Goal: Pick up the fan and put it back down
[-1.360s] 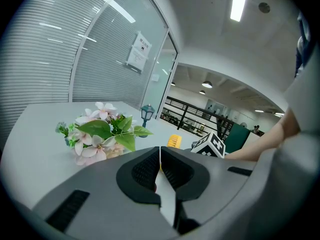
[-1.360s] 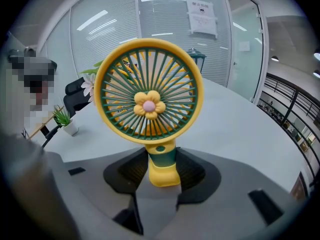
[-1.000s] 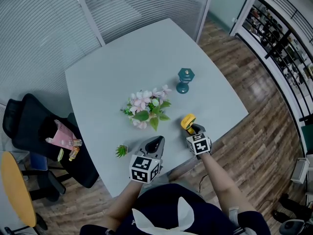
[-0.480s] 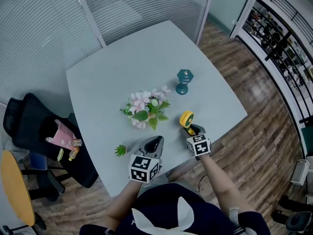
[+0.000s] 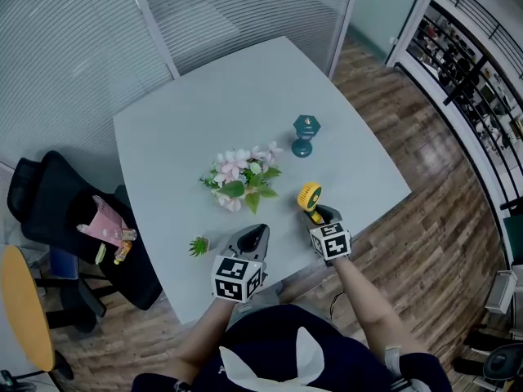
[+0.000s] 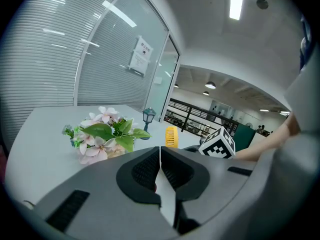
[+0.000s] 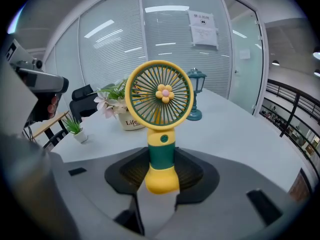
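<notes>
Compared with a second earlier, the fan (image 7: 160,100) is sitting slightly higher in the head view, so the lift is judged to be under way. Its carrier, the right gripper (image 7: 161,173), is clamping both pads on the green-and-yellow handle just above the rounded base and is keeping the fan upright, with the grille facing the camera. The fan is hanging over the near right part of the table (image 5: 196,113), apparently clear of the surface, well short of the flower pot (image 5: 241,183) and the green lantern (image 5: 305,135). Handling is being assessed as follows: light, stiff plastic with a smooth handle that could be sliding in the pads, a top-heavy round head, and thin grille ribs that are likely fragile. The low handle is therefore serving as the proper place to take hold. Further out, the right forearm is reaching forward from the body with its gripper angling down towards the table. The left gripper (image 6: 160,166) is waiting by the near table edge beside a small potted plant (image 5: 198,246), its jaws pressing together on nothing.
</notes>
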Demonstrator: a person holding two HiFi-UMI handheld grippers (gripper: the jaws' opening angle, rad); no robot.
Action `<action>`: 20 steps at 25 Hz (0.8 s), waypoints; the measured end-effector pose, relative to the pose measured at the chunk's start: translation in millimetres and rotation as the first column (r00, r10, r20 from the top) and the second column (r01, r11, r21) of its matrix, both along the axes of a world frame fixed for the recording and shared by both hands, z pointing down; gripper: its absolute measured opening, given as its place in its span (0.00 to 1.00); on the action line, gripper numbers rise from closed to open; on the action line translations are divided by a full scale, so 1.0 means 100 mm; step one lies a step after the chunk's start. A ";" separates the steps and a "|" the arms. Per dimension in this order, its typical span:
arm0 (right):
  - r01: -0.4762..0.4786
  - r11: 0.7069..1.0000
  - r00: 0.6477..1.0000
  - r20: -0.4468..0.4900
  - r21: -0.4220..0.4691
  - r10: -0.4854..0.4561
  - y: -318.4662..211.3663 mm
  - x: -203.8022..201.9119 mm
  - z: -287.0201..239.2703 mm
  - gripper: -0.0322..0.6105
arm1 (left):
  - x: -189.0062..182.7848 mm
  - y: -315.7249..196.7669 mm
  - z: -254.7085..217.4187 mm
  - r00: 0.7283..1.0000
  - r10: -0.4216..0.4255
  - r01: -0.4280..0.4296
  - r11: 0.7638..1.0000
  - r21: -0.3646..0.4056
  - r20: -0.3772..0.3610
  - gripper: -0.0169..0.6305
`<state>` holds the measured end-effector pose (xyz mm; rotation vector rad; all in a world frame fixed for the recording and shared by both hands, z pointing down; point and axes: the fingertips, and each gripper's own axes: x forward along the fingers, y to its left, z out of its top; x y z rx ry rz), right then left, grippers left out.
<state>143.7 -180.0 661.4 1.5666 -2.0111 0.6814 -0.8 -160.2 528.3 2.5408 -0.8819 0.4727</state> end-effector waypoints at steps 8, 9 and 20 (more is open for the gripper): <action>0.005 0.996 1.000 0.013 0.089 -0.006 0.02 -0.03 -0.40 0.30 | 0.01 0.12 -0.06 1.000 -0.021 0.021 1.000 0.011 -0.001 0.07; 0.004 0.995 1.000 0.019 0.102 -0.006 0.03 -0.04 -0.46 0.30 | 0.01 0.13 -0.07 1.000 -0.025 0.025 1.000 0.013 -0.002 0.07; 0.006 0.977 0.998 0.061 0.213 -0.019 0.23 -0.10 -1.01 0.30 | -0.04 0.36 -0.15 0.995 -0.092 0.093 0.996 0.014 -0.038 0.07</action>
